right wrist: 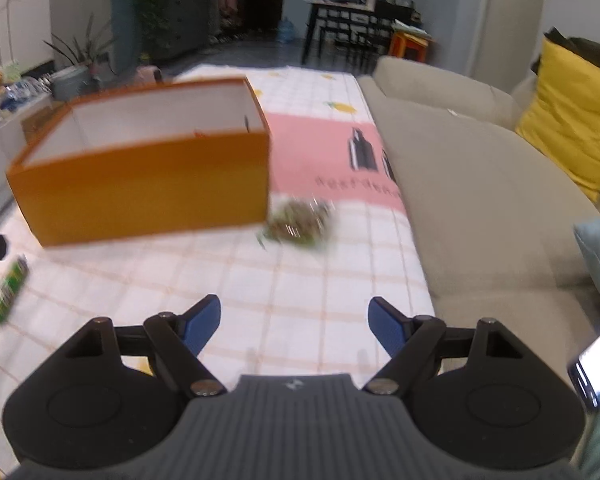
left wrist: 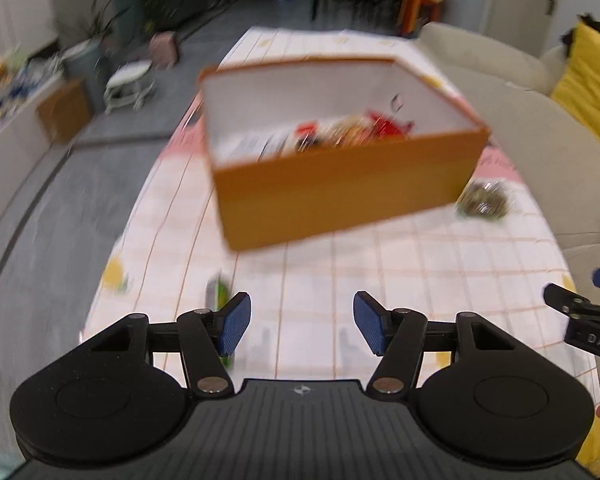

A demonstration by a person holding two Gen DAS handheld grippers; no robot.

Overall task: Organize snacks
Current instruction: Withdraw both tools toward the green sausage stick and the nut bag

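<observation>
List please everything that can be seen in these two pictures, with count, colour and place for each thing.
box: one, orange outside and white inside, open, on the table.
snacks in the box: several packets, red, white and yellowish, too blurred to count.
clear snack bag: one, brownish-green contents, on the cloth at the box's right corner.
green snack packet: one, on the cloth to the left, in front of the box.
tablecloth: one, white checked with a pink band.
sofa: one, beige, right of the table.
yellow cushion: one, on the sofa.
left gripper: black with blue pads, open, empty.
right gripper: black with blue pads, open, empty.
</observation>
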